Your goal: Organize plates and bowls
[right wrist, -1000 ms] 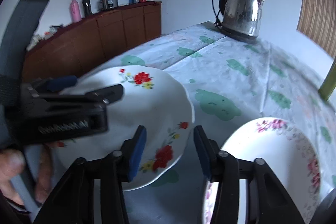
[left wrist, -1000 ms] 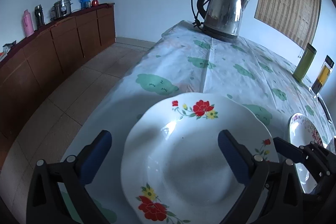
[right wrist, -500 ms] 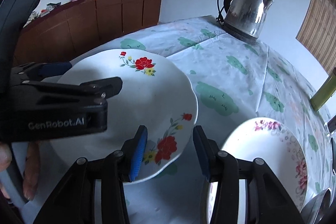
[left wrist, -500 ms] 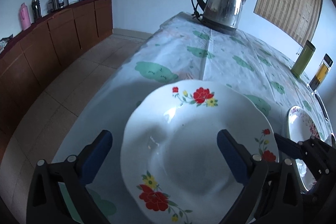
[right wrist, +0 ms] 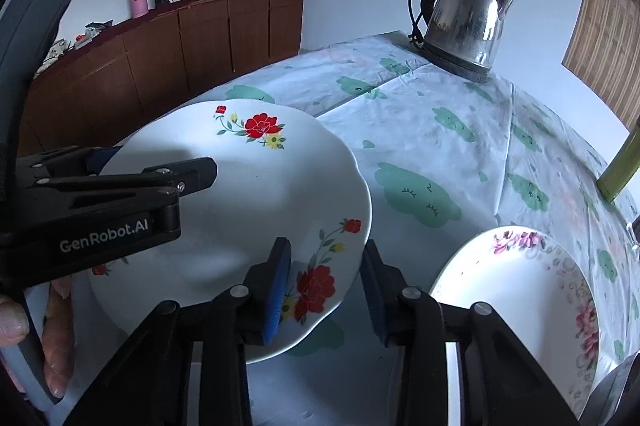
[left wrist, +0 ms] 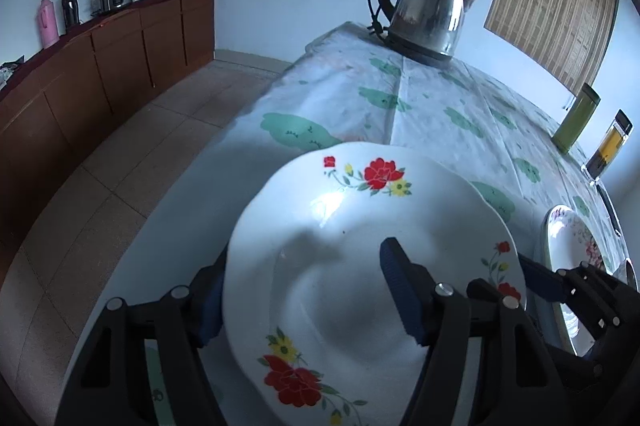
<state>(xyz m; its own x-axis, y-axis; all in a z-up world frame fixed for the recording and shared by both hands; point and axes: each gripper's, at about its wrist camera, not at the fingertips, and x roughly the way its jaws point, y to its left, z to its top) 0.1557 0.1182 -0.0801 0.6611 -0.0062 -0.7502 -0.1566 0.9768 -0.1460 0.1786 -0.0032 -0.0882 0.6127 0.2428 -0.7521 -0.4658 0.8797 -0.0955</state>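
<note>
A white plate with red flowers point(left wrist: 360, 266) is raised above the table, also in the right wrist view point(right wrist: 240, 206). My left gripper point(left wrist: 304, 290) is shut on its left rim, one finger above and one below; it shows from the side in the right wrist view point(right wrist: 160, 166). My right gripper point(right wrist: 324, 282) is shut on the plate's right rim with blue pads point(right wrist: 278, 286); it shows in the left wrist view point(left wrist: 560, 282). A second plate with pink flowers point(right wrist: 528, 294) lies on the table to the right, also in the left wrist view point(left wrist: 568, 246).
A steel kettle point(right wrist: 464, 22) stands at the far end of the table with the cloud-print cloth point(right wrist: 440, 130). A green tin point(left wrist: 576, 118) and a glass bottle point(left wrist: 608, 150) stand at the right edge. A wooden sideboard point(left wrist: 100, 66) lines the left wall.
My left gripper has closed from wide open onto the plate's left rim. The plate has risen off the table slightly, held by both grippers.
</note>
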